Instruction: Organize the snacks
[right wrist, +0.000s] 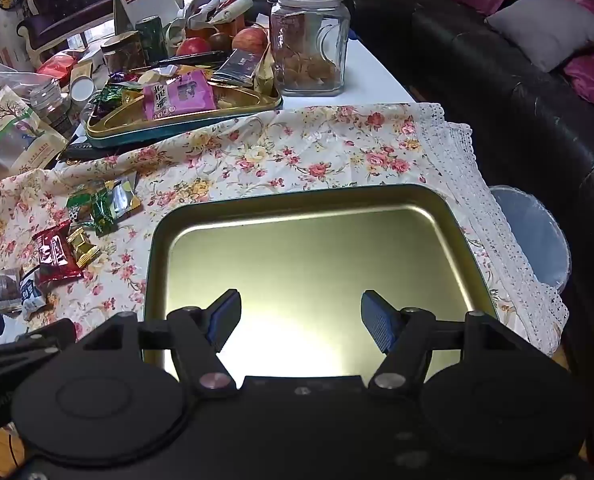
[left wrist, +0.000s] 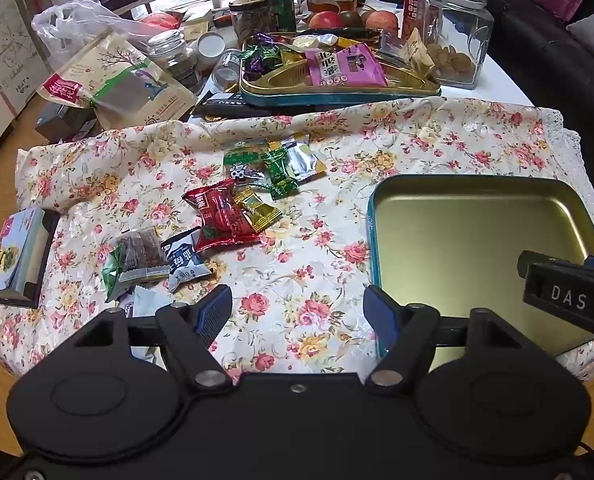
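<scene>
Several wrapped snacks lie loose on the floral cloth (left wrist: 297,264): a red packet (left wrist: 221,216), a gold candy (left wrist: 257,208), green packets (left wrist: 275,164), a dark blue-and-white packet (left wrist: 185,264) and a clear bag of brown pieces (left wrist: 139,260). An empty gold tin tray (left wrist: 477,248) with a teal rim sits to their right. My left gripper (left wrist: 299,312) hangs open over the cloth, between the snacks and the tray. My right gripper (right wrist: 301,320) hangs open above the same tray (right wrist: 317,248), nothing between its fingers. The red packet (right wrist: 55,256) lies left of it.
At the back stands a second tin (left wrist: 337,88) full of candies with a pink packet (left wrist: 343,66), a glass jar (left wrist: 455,36) of biscuits, apples (left wrist: 325,20) and bags. A small box (left wrist: 19,252) lies at the left edge. A black sofa (right wrist: 497,80) and bin (right wrist: 533,236) stand to the right.
</scene>
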